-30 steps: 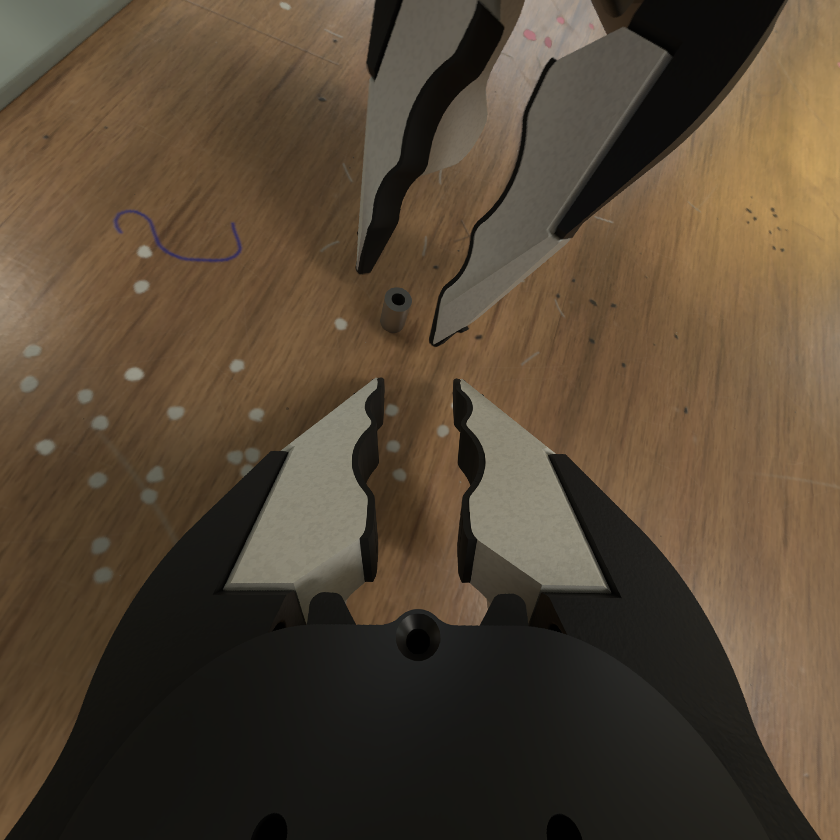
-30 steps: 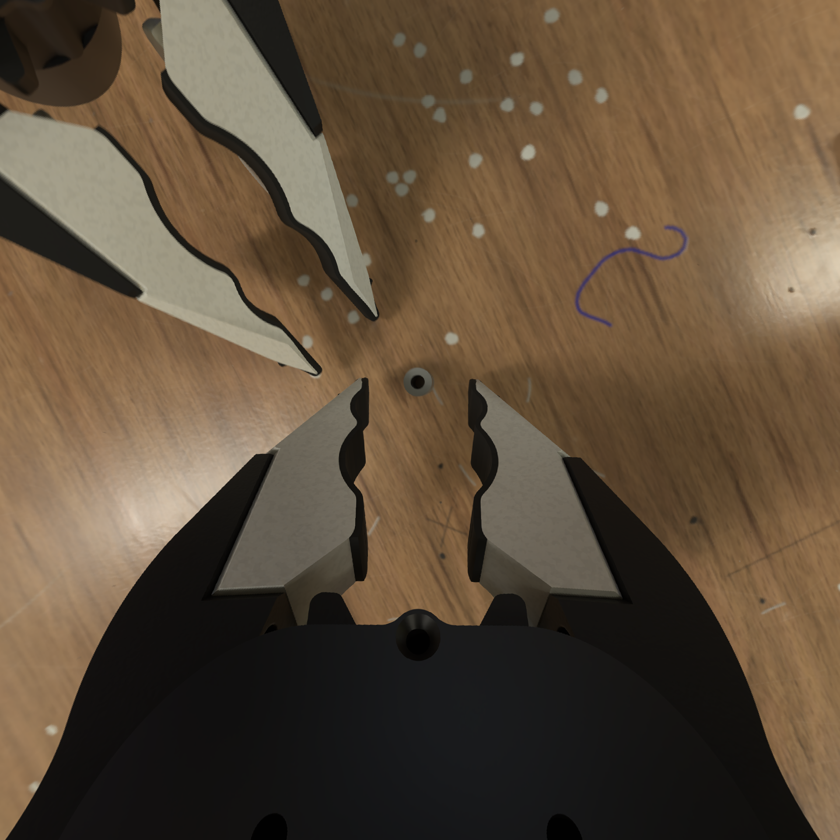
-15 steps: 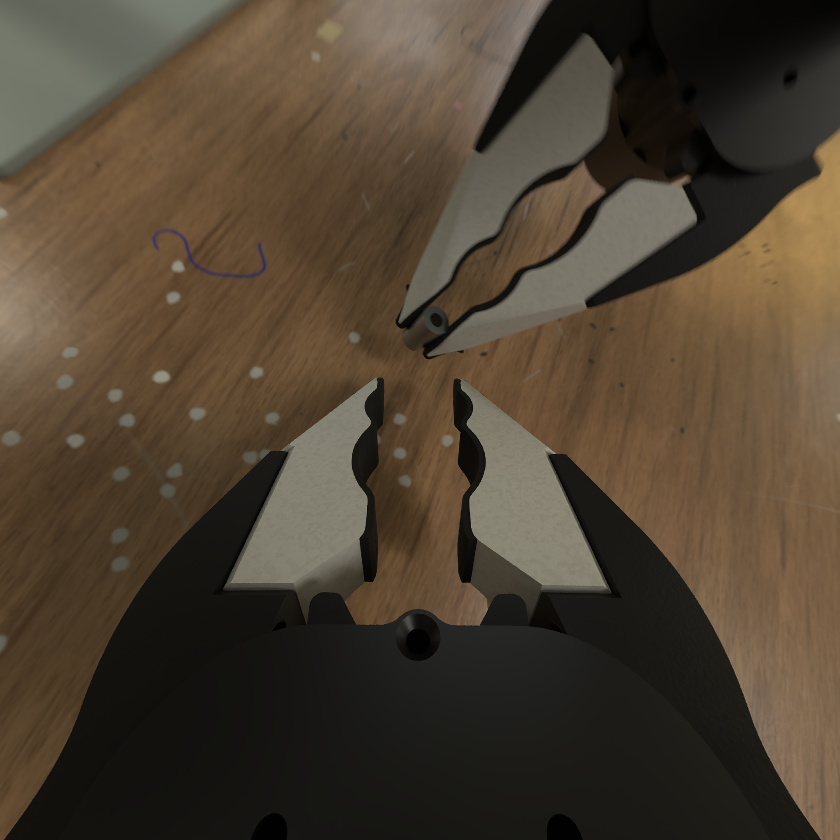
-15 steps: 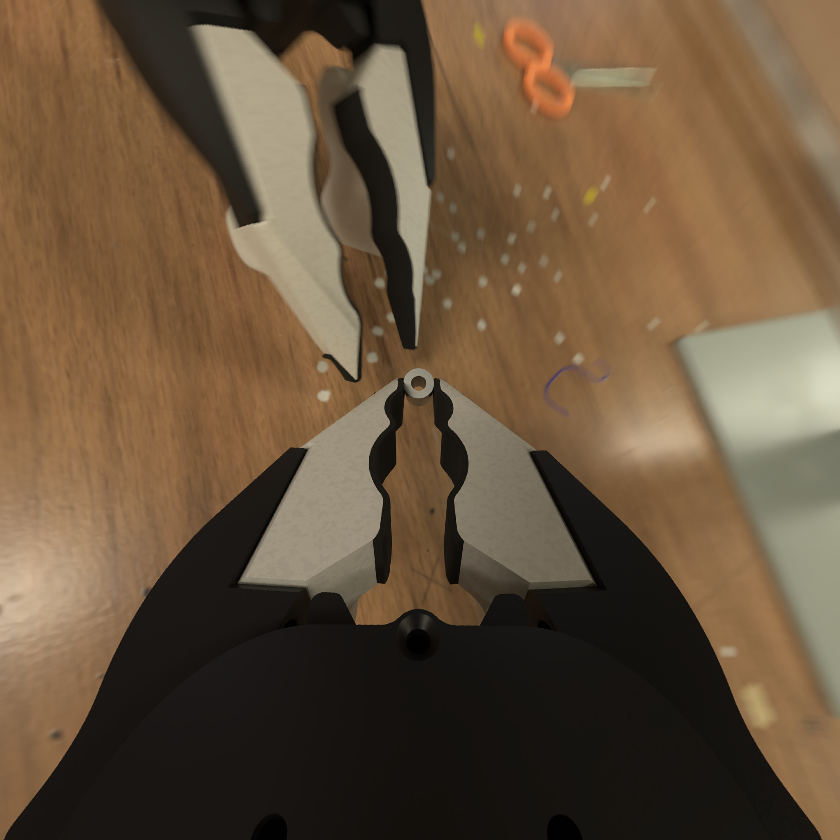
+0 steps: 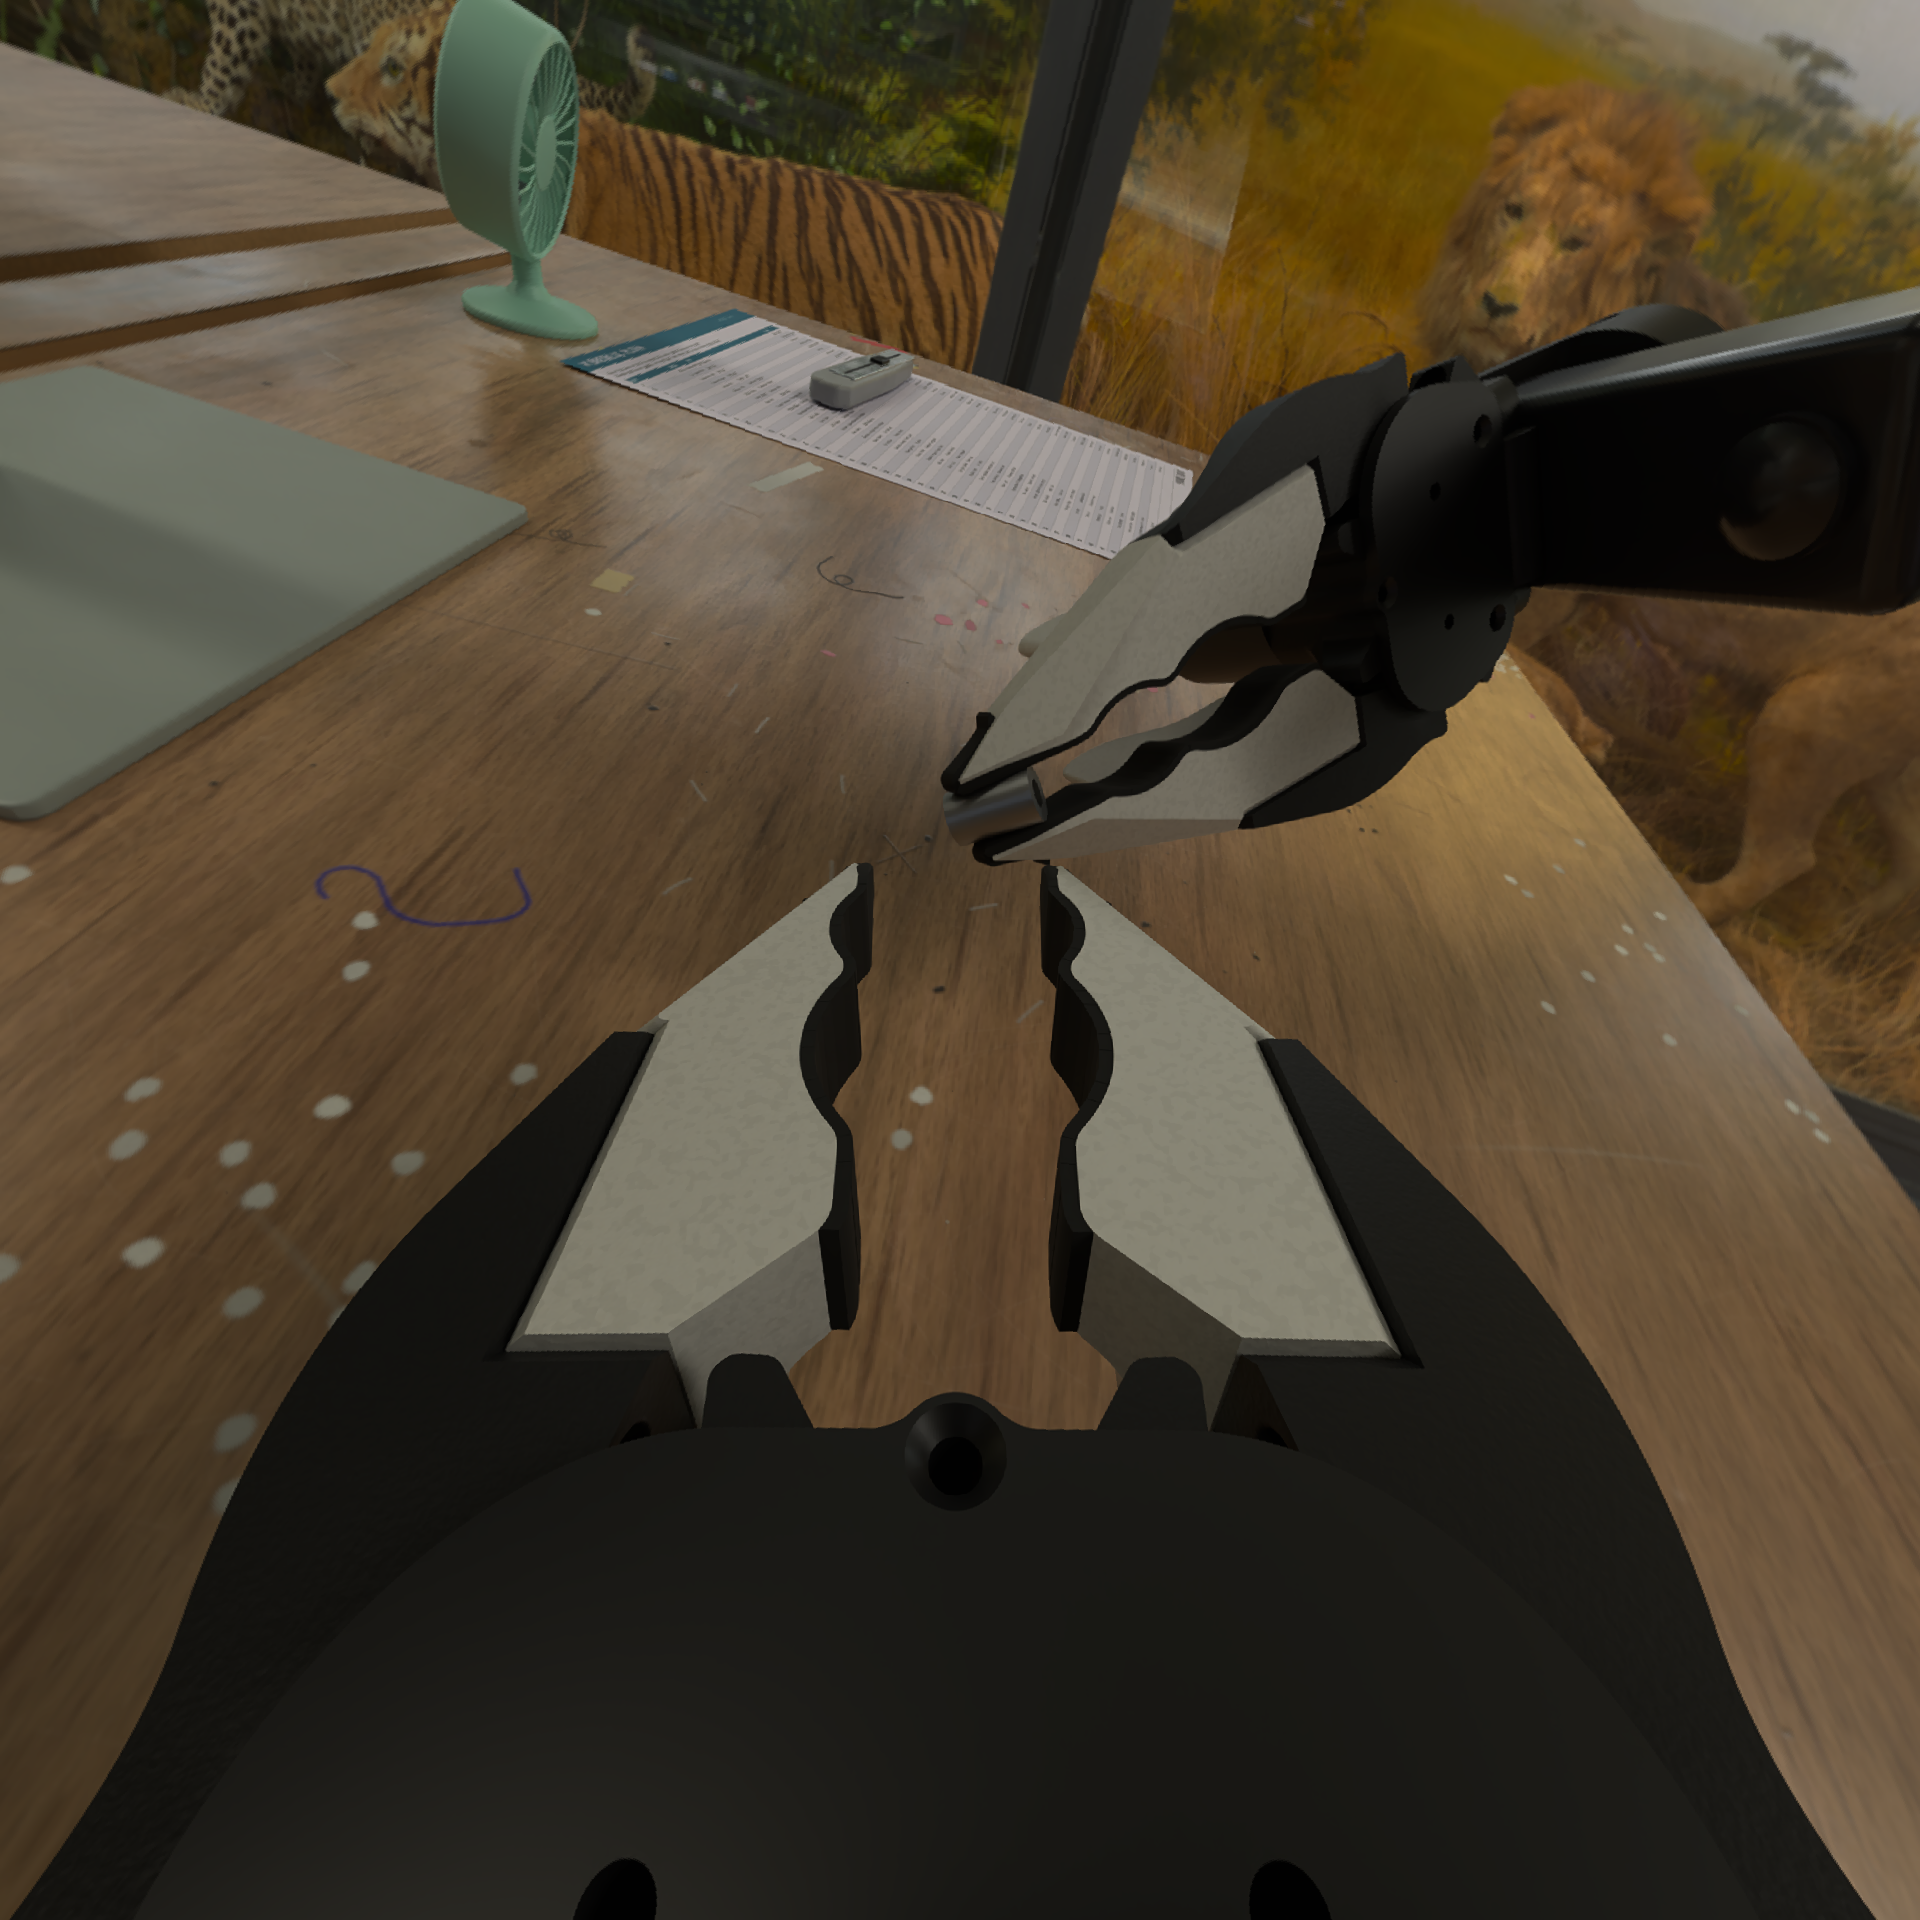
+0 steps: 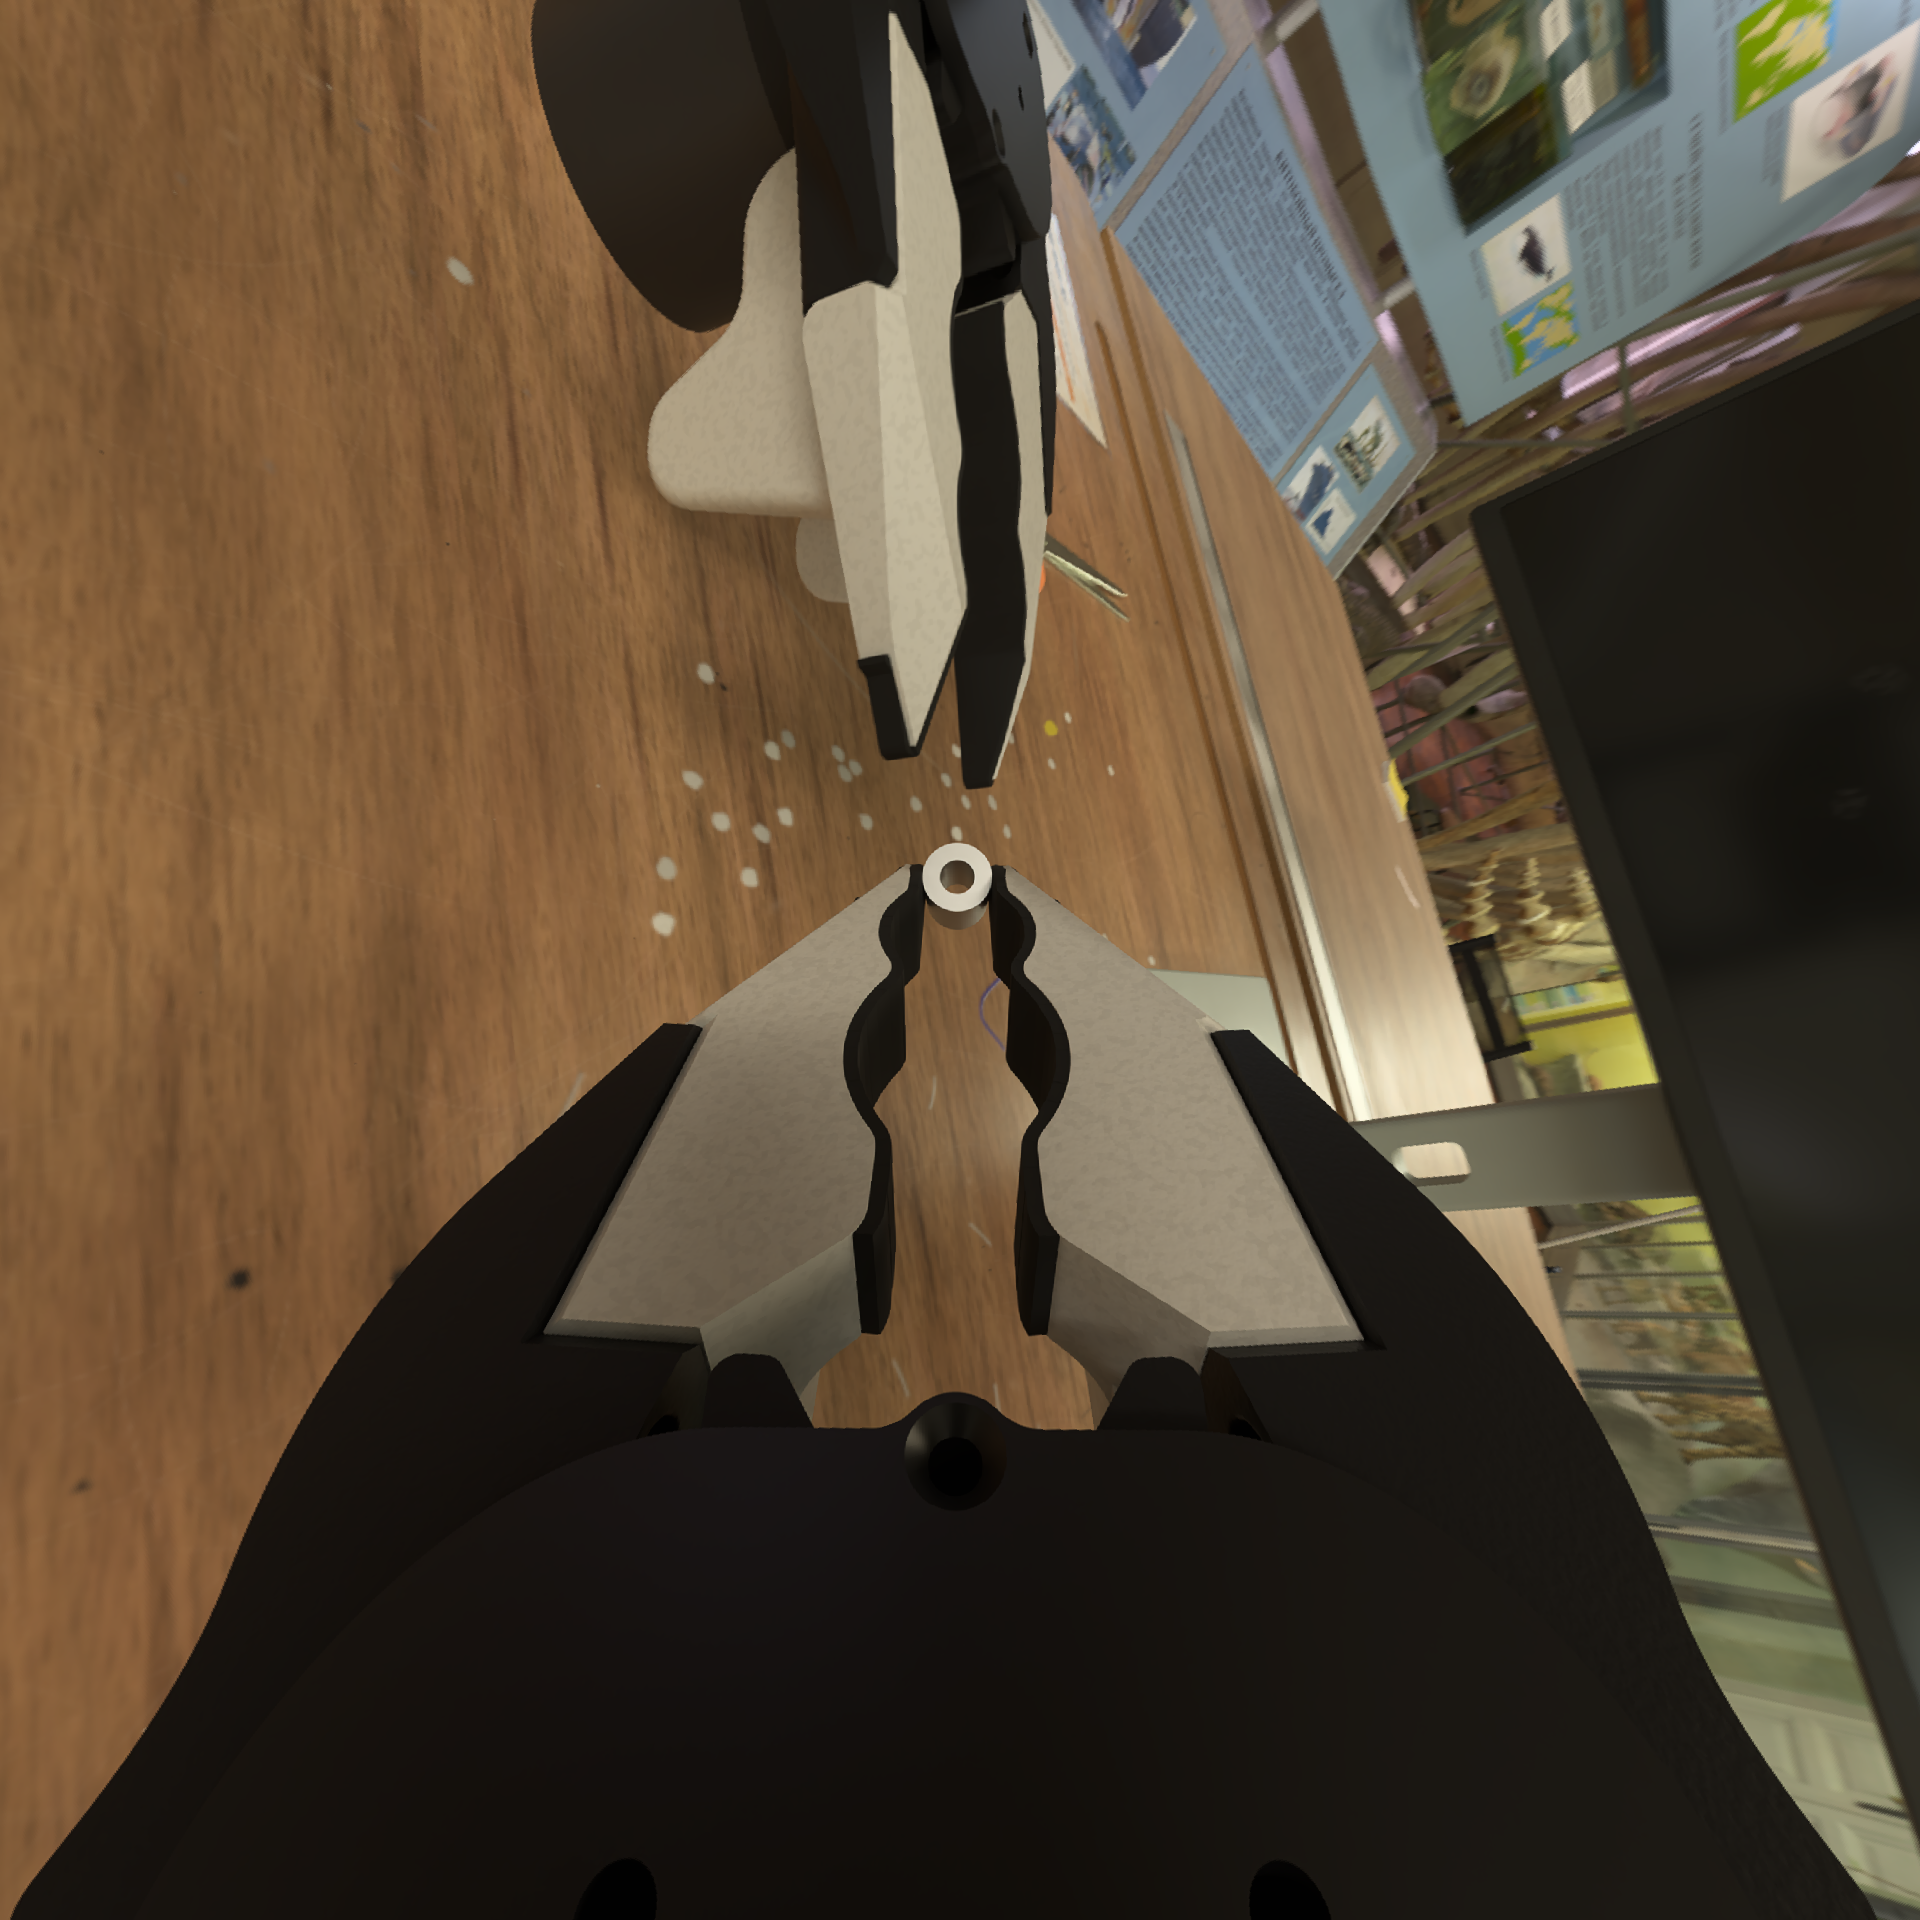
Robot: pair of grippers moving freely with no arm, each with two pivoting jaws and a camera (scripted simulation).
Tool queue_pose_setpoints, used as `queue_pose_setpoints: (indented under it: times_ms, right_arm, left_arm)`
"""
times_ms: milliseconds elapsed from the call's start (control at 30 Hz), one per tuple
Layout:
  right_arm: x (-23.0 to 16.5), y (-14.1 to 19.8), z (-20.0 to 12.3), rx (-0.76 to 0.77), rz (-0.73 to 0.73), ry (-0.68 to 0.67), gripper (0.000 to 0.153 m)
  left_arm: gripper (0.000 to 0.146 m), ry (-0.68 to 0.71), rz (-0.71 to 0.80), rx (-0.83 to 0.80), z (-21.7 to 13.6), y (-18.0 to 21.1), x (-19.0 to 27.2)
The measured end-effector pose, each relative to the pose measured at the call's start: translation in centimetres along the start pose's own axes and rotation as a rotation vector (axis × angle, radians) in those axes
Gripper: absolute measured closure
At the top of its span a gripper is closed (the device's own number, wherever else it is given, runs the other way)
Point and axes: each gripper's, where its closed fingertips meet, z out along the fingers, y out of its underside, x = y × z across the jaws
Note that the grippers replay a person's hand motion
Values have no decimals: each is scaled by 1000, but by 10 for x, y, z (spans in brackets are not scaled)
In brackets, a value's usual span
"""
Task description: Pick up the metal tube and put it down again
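The metal tube (image 6: 956, 896) is a short grey cylinder with a hole through it. My right gripper (image 6: 956, 902) is shut on it at the fingertips and holds it above the wooden table (image 6: 312, 727). In the left wrist view the tube (image 5: 995, 815) sits between the right gripper's tips (image 5: 971, 816), just ahead and right of my left gripper (image 5: 951, 883). My left gripper is open and empty, jaws a little apart. It also shows in the right wrist view (image 6: 940, 753), pointing at the tube from beyond it.
A green mat (image 5: 187, 561) lies at the left. A green fan (image 5: 514, 177), a printed sheet (image 5: 935, 436) and a grey stapler-like object (image 5: 860, 379) stand at the back. The table's right edge (image 5: 1704, 935) is near. A cream block (image 6: 748, 436) and a dark monitor (image 6: 1714, 935) appear in the right wrist view.
My right gripper closed on the tube and lifted it off the table, tilting to a near-horizontal pose. My left gripper stayed open and pulled up and back, so more of the room shows.
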Motion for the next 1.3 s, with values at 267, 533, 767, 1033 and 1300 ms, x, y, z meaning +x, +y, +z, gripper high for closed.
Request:
queue_pose_setpoints:
  times_ms: [267, 533, 767, 1033, 1300]
  right_arm:
    - [1, -4, -3, 18, -47, 29, 141]
    - [-31, 46, 22, -146, 511, -291, 141]
    - [-44, 59, 36, -231, 922, -494, 141]
    - [-33, 55, 32, -337, 717, -503, 111]
    - [-33, 47, 37, -498, 482, -518, 119]
  left_arm:
    - [123, 13, 54, -14, 8, 2, 6]
    - [116, -41, -72, -83, 1, 11, -11]
    - [116, -74, -279, -311, -7, 52, -22]
    - [118, -71, -292, -275, -10, 51, -22]
    - [120, -88, -269, -252, -11, 50, -22]
